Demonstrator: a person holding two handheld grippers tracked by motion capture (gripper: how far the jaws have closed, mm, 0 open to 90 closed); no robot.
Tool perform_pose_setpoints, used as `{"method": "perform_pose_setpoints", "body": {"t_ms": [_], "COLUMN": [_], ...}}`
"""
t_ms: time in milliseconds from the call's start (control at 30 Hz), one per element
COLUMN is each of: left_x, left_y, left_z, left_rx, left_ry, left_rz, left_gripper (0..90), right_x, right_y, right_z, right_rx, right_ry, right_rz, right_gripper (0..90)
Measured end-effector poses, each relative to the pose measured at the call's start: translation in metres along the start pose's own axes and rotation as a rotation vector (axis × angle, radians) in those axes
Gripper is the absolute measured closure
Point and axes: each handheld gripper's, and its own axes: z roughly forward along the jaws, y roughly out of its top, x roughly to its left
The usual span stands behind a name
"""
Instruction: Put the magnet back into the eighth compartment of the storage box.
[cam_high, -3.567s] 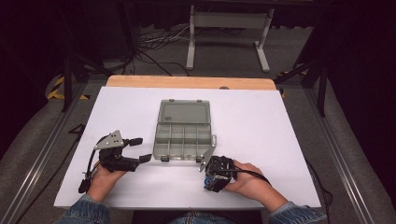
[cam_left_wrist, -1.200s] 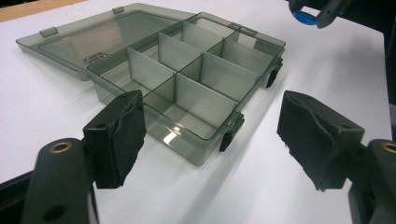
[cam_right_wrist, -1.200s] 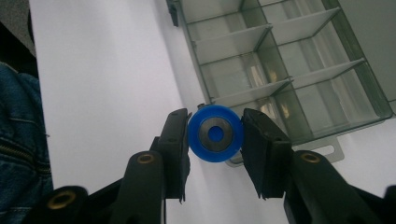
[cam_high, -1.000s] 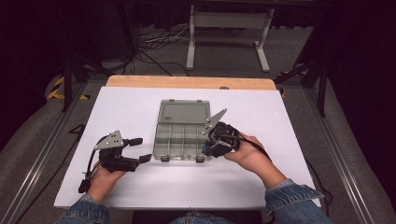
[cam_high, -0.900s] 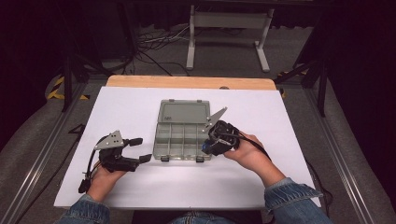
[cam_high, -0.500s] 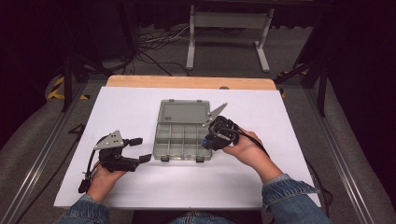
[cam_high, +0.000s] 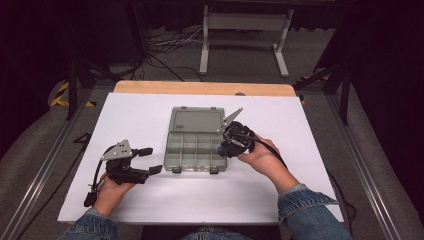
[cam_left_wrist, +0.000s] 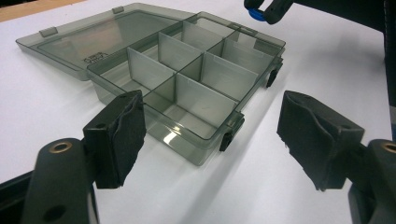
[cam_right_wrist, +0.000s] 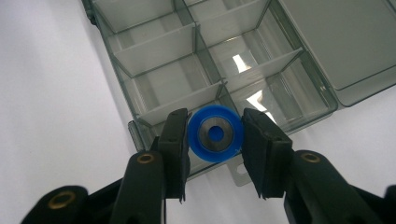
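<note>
Gripping a blue disc (cam_right_wrist: 215, 133), the right gripper (cam_high: 231, 142) hovers over the open organizer box's (cam_high: 195, 150) 3 o'clock edge; every compartment looks empty. Release remains. Left gripper (cam_high: 150, 160) rests open-fingered on the counter (cam_high: 300, 150).

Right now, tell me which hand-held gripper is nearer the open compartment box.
Right. The right hand-held gripper, shut on a blue disc, hovers at the compartment box's right edge. The left hand-held gripper sits apart on the table, off the box's left side, jaws open.
</note>
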Motion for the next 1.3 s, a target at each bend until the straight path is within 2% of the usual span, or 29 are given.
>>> {"method": "perform_pose_setpoints", "body": {"t_ms": [633, 1167, 1300], "left_x": [-0.001, 0.000, -0.001], "left_y": [0.000, 0.000, 0.000], "left_z": [0.000, 0.000, 0.000], "left_rx": [-0.001, 0.000, -0.001], "left_ry": [-0.004, -0.001, -0.002], "left_rz": [-0.010, 0.000, -0.009], "left_gripper": [23.9, 23.9, 23.9], "right_x": [0.003, 0.006, 0.007], "right_y": [0.000, -0.001, -0.001], "right_z": [0.019, 0.031, 0.033], "right_rx": [0.045, 0.087, 0.099], "right_ry": [0.028, 0.045, 0.046], "right_rz": [-0.008, -0.017, -0.016], "right_gripper": [62.3, 62.2, 62.2]}}
